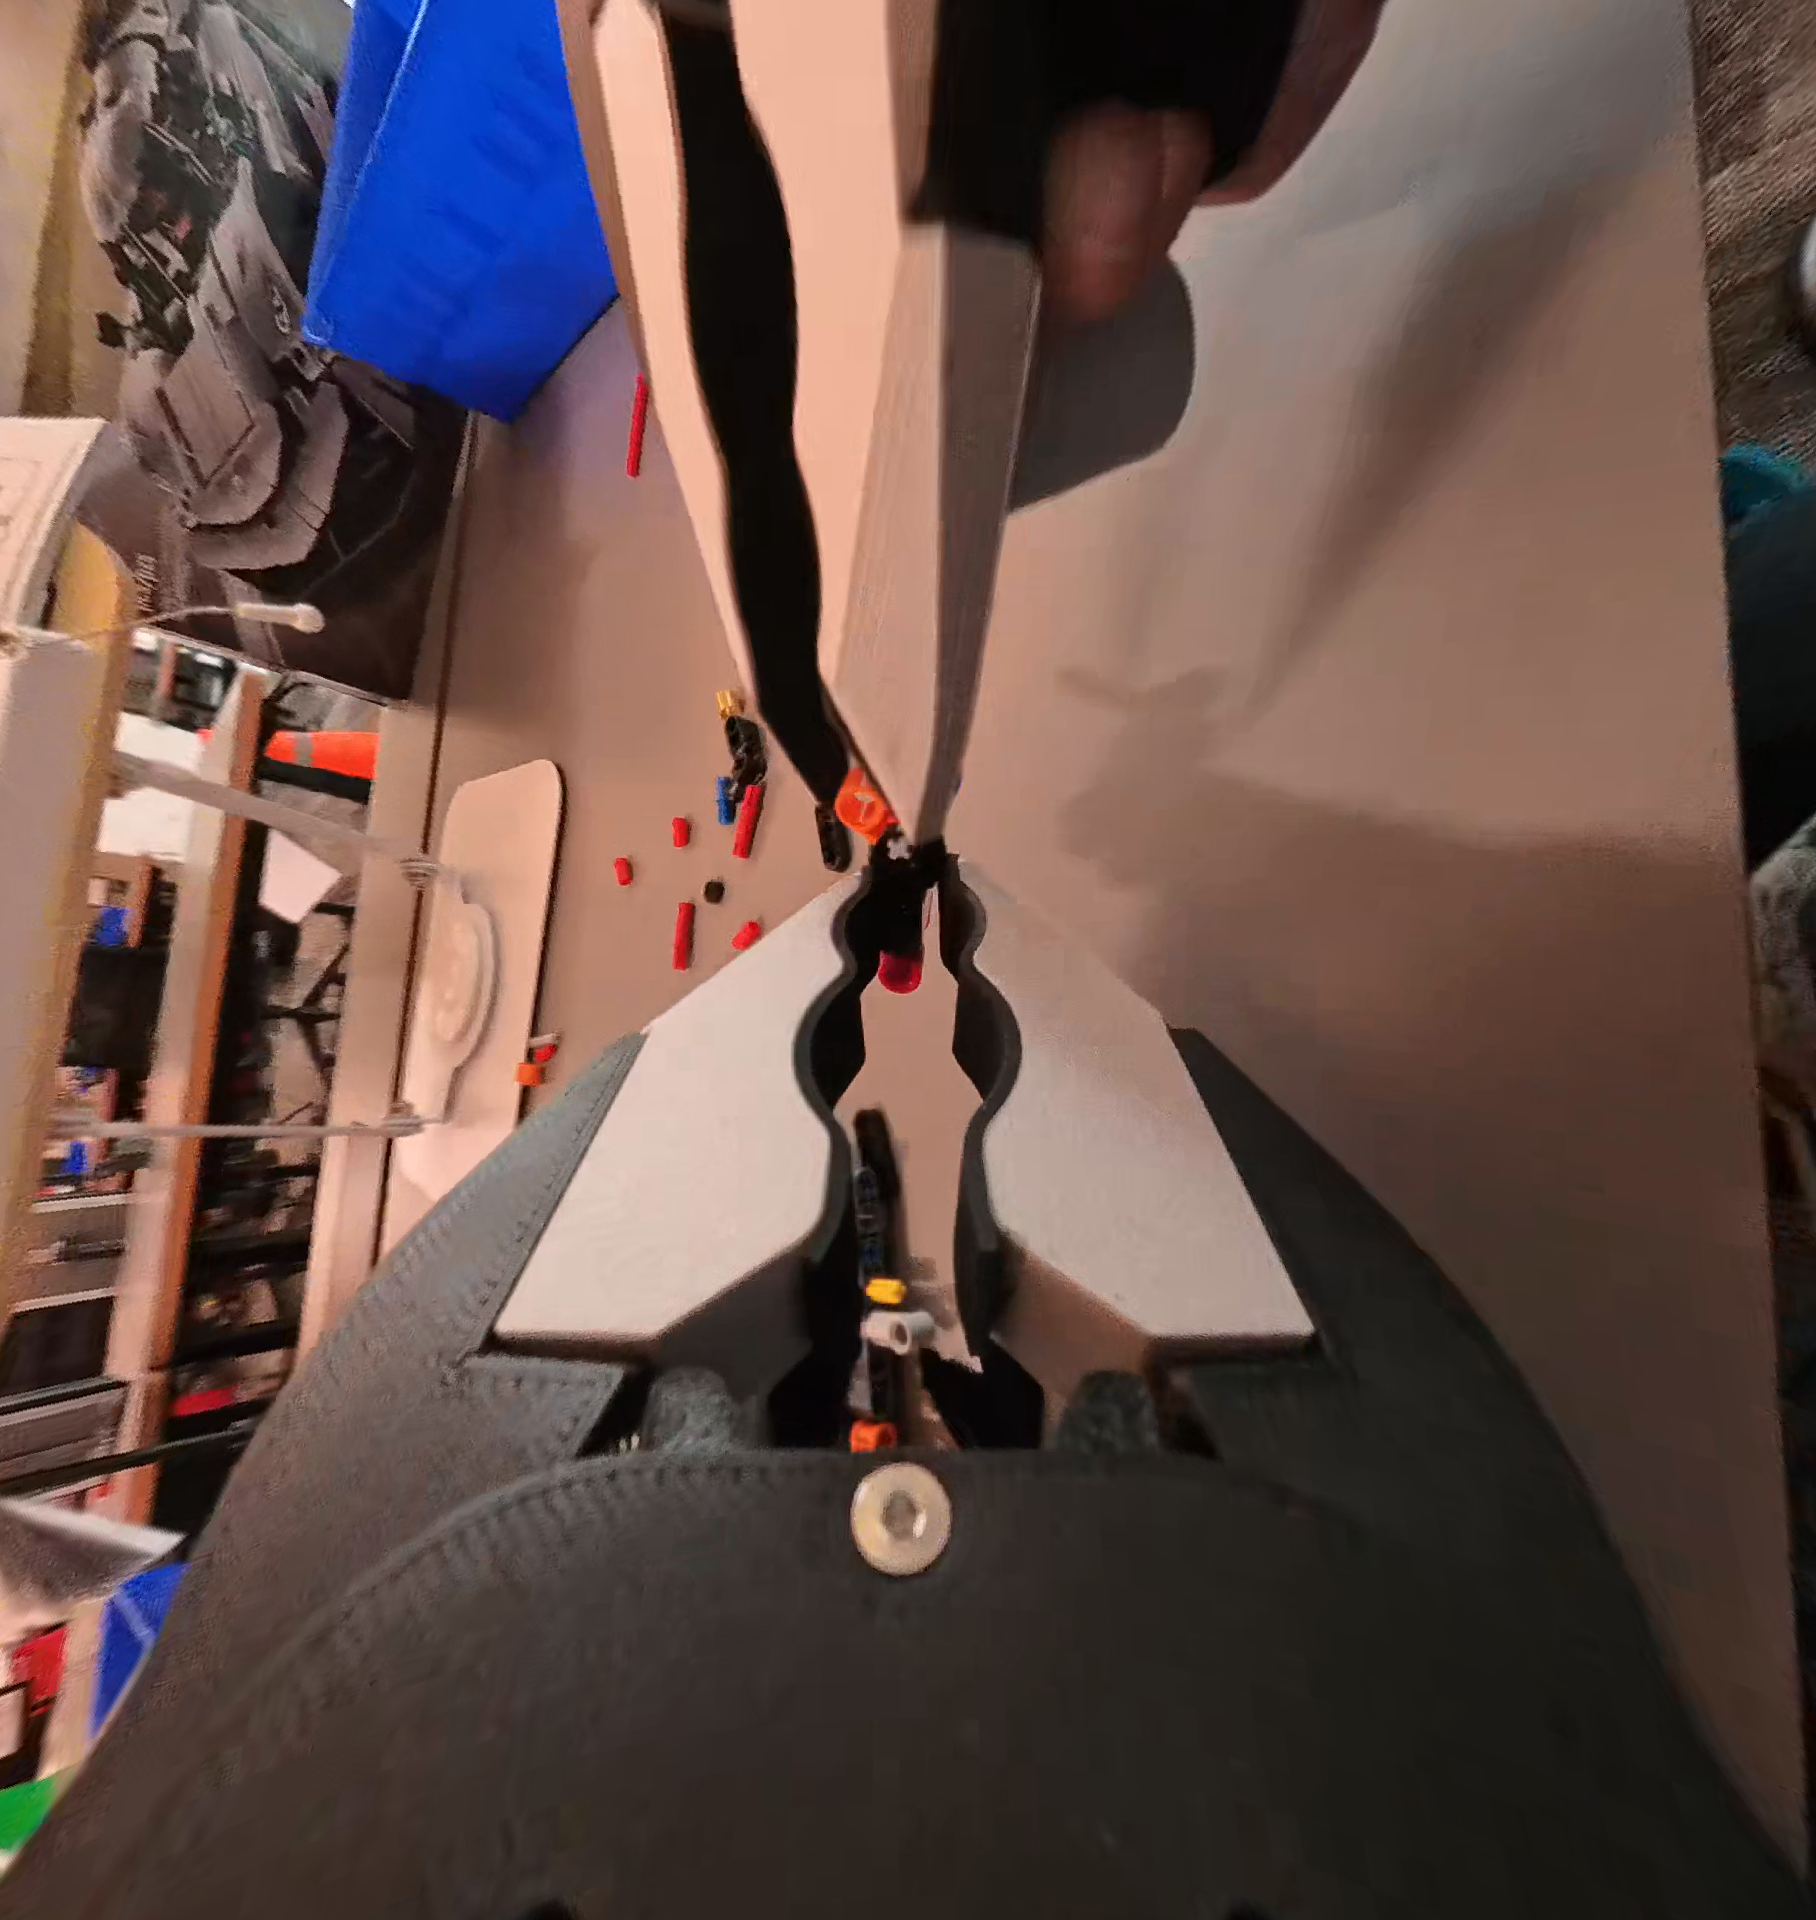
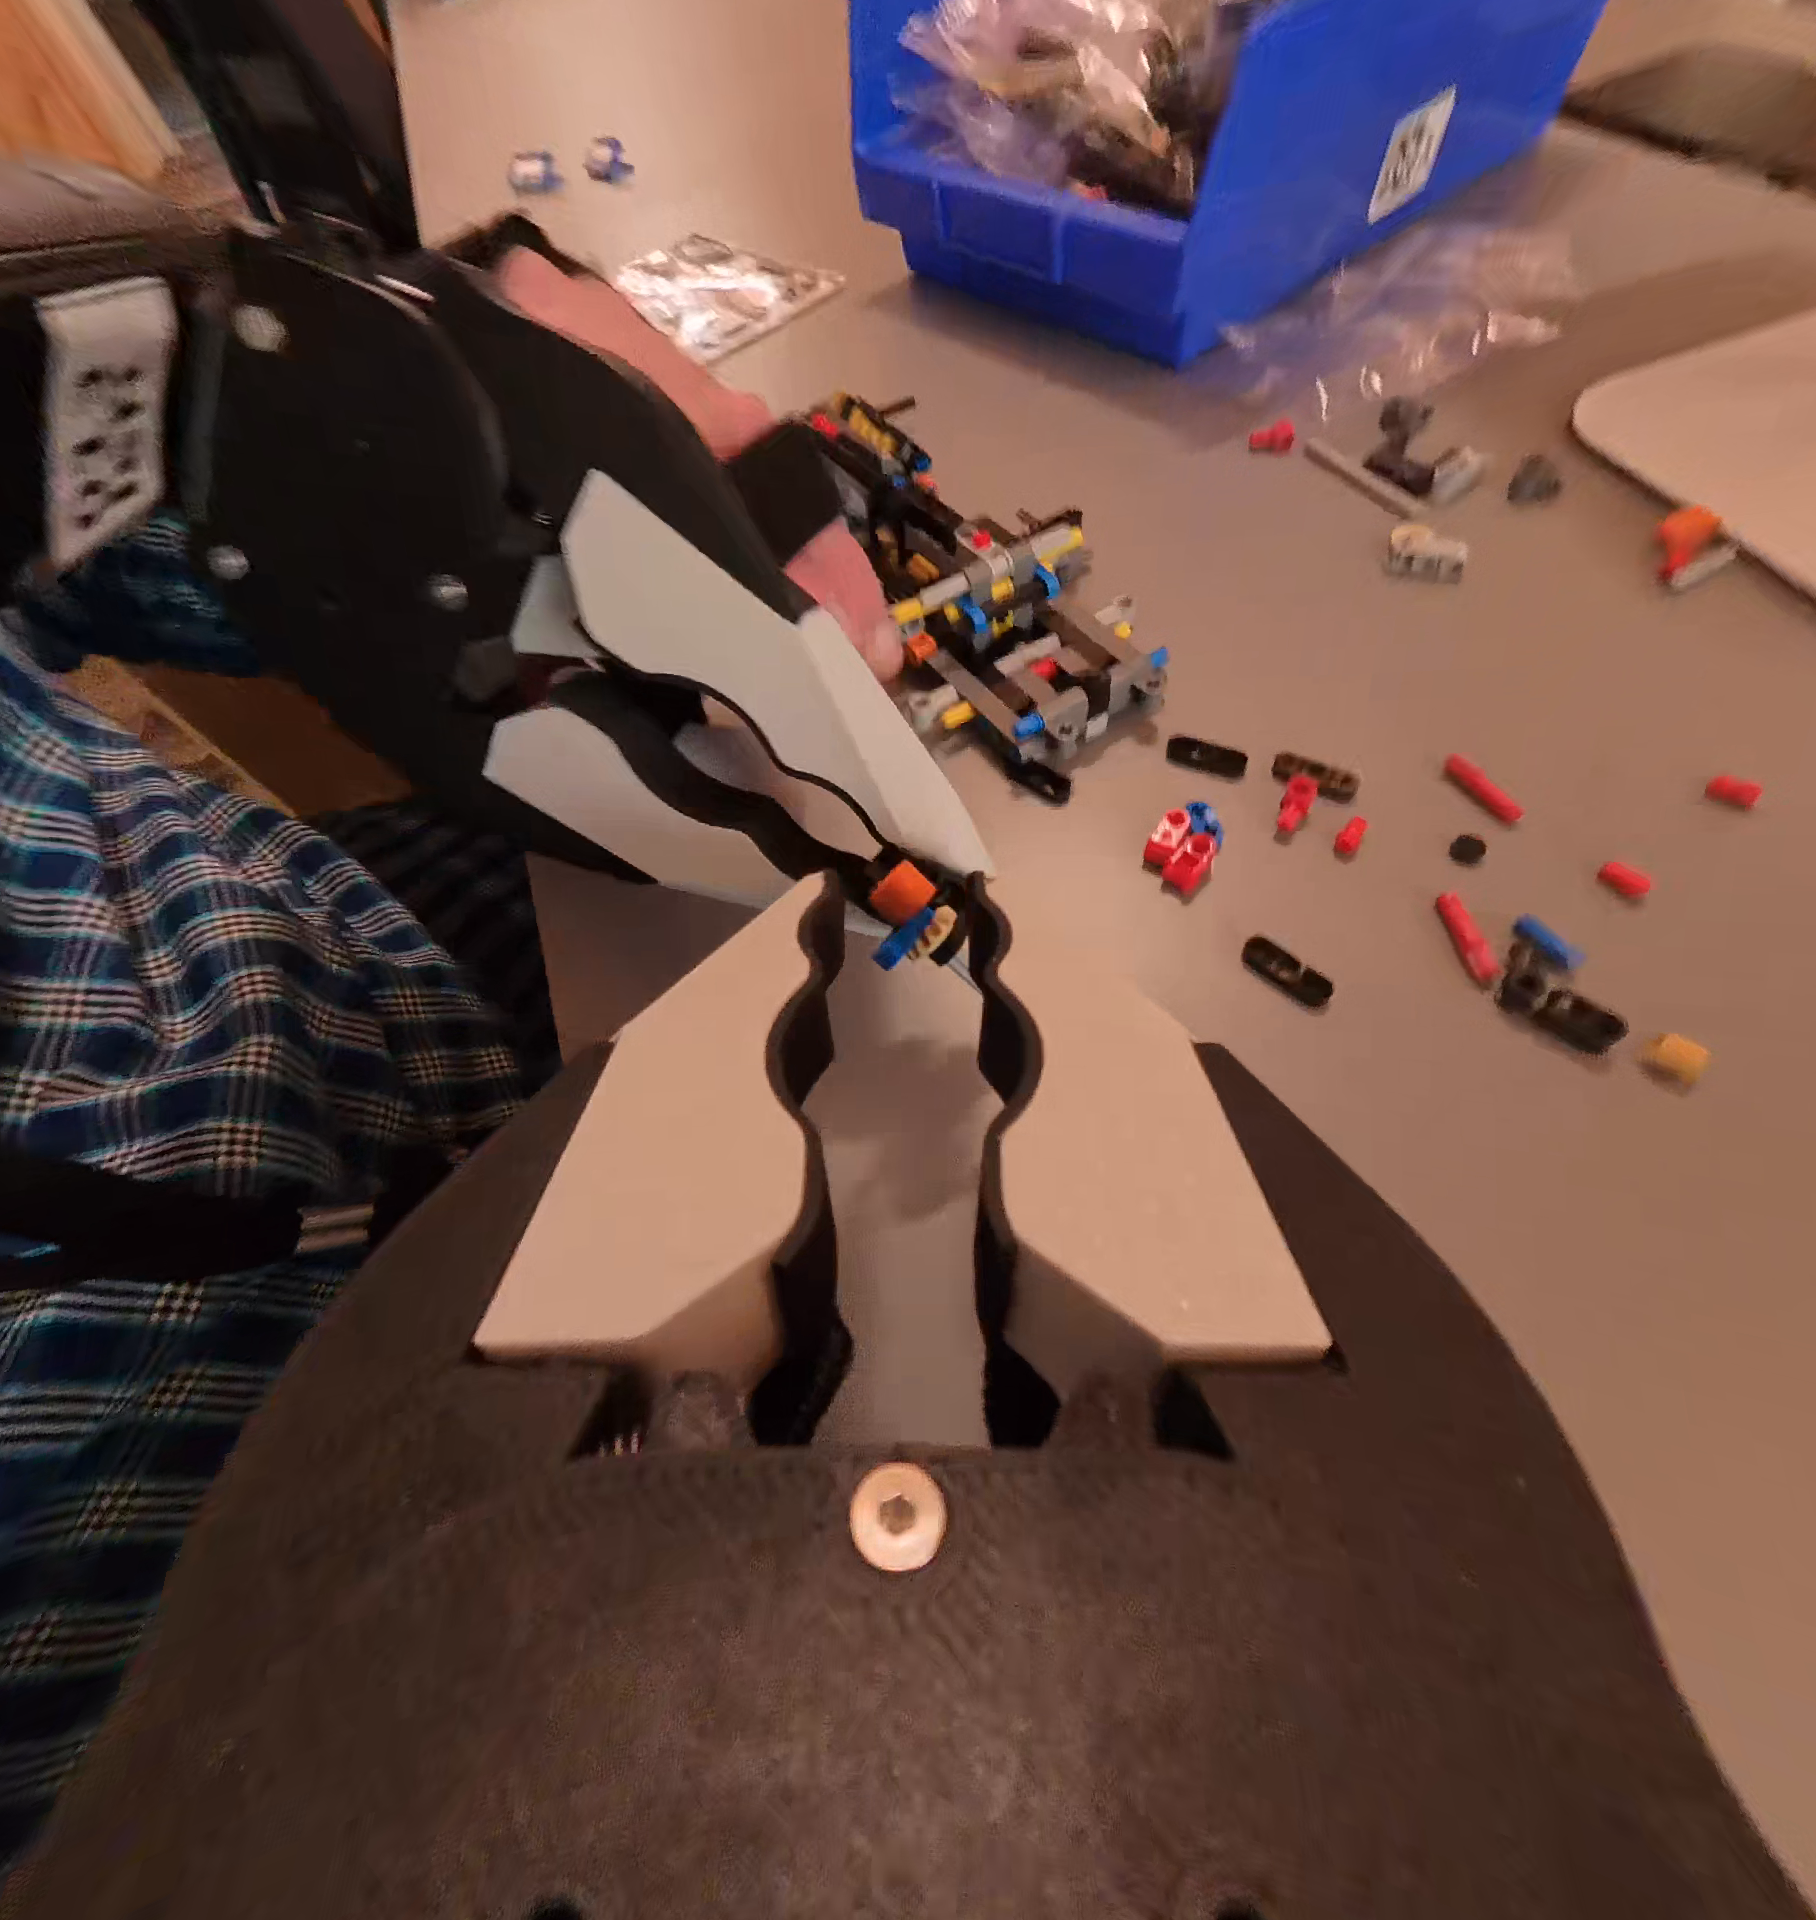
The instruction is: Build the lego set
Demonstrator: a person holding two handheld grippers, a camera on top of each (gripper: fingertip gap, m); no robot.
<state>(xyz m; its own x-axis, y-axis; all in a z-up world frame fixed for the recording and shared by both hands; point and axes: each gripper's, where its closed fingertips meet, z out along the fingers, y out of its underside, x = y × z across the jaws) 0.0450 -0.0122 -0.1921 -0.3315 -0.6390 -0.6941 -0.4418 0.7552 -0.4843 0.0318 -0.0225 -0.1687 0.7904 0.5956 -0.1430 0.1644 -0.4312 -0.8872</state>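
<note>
Lego sub-assembly [image 2: 909,914], small and multi-coloured, is held in the air between the two gripper tips, above the table [image 2: 1403,1195].

To the left, the left gripper [image 2: 904,873] is narrowed onto the black and orange end of the piece, seemingly so that it is steadied; the right gripper [image 2: 909,909], coming from the near side, is closed on the blue and tan end, probably so that the parts can be pressed together off the table. Just beyond the left gripper the larger built chassis [image 2: 1008,623] rests on the table, kept near for the next joining. To the right of both tips, loose red and black pieces [image 2: 1475,904] are spread within reach, and farther off the blue bin [image 2: 1143,249] of bagged parts is set.
</note>
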